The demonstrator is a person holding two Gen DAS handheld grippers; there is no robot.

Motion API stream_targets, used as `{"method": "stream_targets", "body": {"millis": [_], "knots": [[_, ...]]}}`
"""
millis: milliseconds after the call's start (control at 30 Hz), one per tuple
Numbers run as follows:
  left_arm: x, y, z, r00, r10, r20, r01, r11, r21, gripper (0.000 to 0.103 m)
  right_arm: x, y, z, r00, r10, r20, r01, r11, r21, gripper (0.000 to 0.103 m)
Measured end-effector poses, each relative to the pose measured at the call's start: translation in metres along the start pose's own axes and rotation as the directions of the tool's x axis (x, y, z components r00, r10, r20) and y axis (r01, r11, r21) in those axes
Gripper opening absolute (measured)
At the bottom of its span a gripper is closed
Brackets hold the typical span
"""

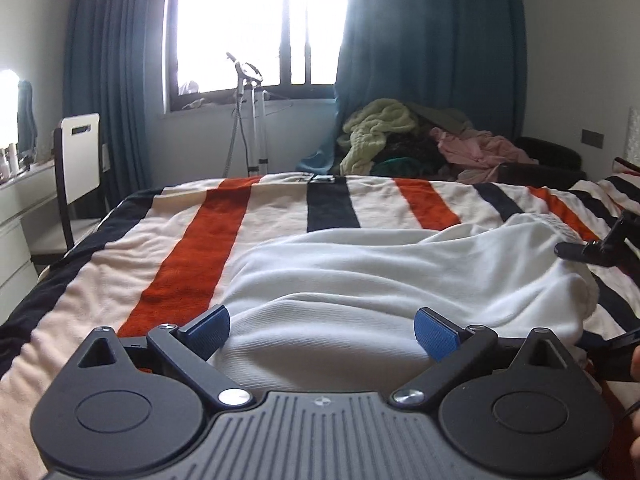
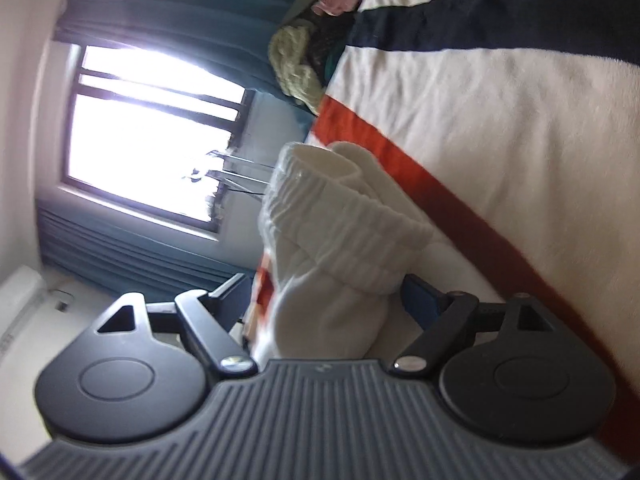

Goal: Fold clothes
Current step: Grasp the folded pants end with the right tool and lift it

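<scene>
- The bed (image 1: 120, 280), one, is covered by a single striped blanket (image 1: 280, 208) in cream, orange and navy; it is the work surface.
- One white garment (image 1: 360, 280), a ribbed knit, lies rumpled on the near half of the blanket. It is not yet flat or squared, so the step in hand looks like taking hold of the cloth to spread it or begin a first fold.
- One heap of unfolded clothes (image 1: 420, 140) waits beyond the far edge of the bed: a pale green knit, a pink piece and darker ones, too tangled to count singly.
- Two grippers are at work. The left gripper (image 1: 322, 330) hovers low over the near hem, its blue pads (image 1: 208, 330) spread wide, holding nothing; cloth bulges between them without being pinched.
- The right gripper (image 2: 324, 304), rolled onto its side, has a bunched ribbed end of the white garment (image 2: 340, 232) between its fingers. They stand fairly wide, and I cannot tell whether they pinch it.
- Next, I judge, the left gripper should close on the hem beneath it, so both ends can be drawn taut together; a one-sided pull would only drag the cloth.
</scene>
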State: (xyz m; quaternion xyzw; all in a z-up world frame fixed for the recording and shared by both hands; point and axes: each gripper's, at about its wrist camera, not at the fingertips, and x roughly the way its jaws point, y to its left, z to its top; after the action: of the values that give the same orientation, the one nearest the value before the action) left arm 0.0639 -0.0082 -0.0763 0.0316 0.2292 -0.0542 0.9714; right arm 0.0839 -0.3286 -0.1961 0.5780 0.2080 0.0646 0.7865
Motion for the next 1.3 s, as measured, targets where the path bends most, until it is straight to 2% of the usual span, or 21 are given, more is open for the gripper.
{"method": "stream_targets", "body": {"millis": [133, 167, 233, 433, 567, 633, 733, 833, 967, 1000, 1100, 1233, 1300], "knots": [[0.002, 0.005, -0.003, 1.0, 0.015, -0.018, -0.015, 1.0, -0.01, 0.1, 0.007, 0.0, 0.005, 1.0, -0.007, 0.022, 0.007, 1.0, -0.009, 0.082], [0.002, 0.006, -0.004, 1.0, 0.017, -0.023, -0.017, 1.0, -0.016, 0.1, 0.007, 0.004, 0.005, 0.999, -0.026, 0.03, 0.027, 0.999, -0.032, 0.077], [0.002, 0.008, -0.005, 0.999, 0.023, -0.029, -0.024, 0.999, -0.024, 0.1, 0.002, 0.009, 0.005, 0.997, -0.063, 0.049, 0.067, 0.993, -0.093, 0.056], [-0.002, 0.014, -0.006, 0.999, 0.024, -0.026, -0.025, 0.998, -0.054, 0.1, -0.012, 0.023, 0.004, 0.993, -0.022, 0.116, 0.046, 0.977, -0.209, 0.035], [-0.003, 0.018, -0.007, 0.999, 0.025, -0.038, -0.028, 0.996, -0.08, 0.101, -0.027, 0.041, 0.0, 0.981, 0.005, 0.193, 0.057, 0.947, -0.315, 0.033], [-0.001, 0.02, -0.008, 0.998, 0.02, -0.061, -0.026, 0.995, -0.1, 0.101, -0.036, 0.044, 0.0, 0.973, 0.0, 0.232, 0.078, 0.943, -0.325, 0.032], [0.004, 0.028, -0.011, 0.995, -0.003, -0.1, -0.014, 0.987, -0.16, 0.102, -0.039, 0.028, 0.005, 0.961, -0.086, 0.261, 0.156, 0.952, -0.262, 0.032], [0.009, 0.032, -0.013, 0.991, -0.018, -0.133, -0.008, 0.981, -0.193, 0.102, -0.032, -0.001, 0.011, 0.958, -0.188, 0.215, 0.22, 0.966, -0.134, 0.032], [0.011, 0.036, -0.015, 0.988, -0.019, -0.152, -0.014, 0.977, -0.211, 0.102, -0.031, -0.015, 0.011, 0.962, -0.2, 0.184, 0.212, 0.976, -0.049, 0.037], [0.012, 0.037, -0.015, 0.987, -0.02, -0.157, -0.015, 0.975, -0.22, 0.102, -0.03, -0.016, 0.011, 0.961, -0.209, 0.179, 0.218, 0.975, -0.037, 0.043], [0.013, 0.042, -0.015, 0.985, -0.028, -0.171, -0.016, 0.968, -0.252, 0.102, -0.027, -0.022, 0.009, 0.956, -0.249, 0.158, 0.249, 0.968, 0.018, 0.075], [0.015, 0.047, -0.016, 0.982, -0.043, -0.185, -0.014, 0.955, -0.297, 0.103, -0.025, -0.024, 0.007, 0.965, -0.229, 0.128, 0.229, 0.973, 0.019, 0.081], [0.016, 0.05, -0.017, 0.981, -0.043, -0.189, -0.02, 0.948, -0.317, 0.103, -0.021, -0.021, 0.005, 0.976, -0.202, 0.084, 0.203, 0.979, -0.002, 0.083]]}}
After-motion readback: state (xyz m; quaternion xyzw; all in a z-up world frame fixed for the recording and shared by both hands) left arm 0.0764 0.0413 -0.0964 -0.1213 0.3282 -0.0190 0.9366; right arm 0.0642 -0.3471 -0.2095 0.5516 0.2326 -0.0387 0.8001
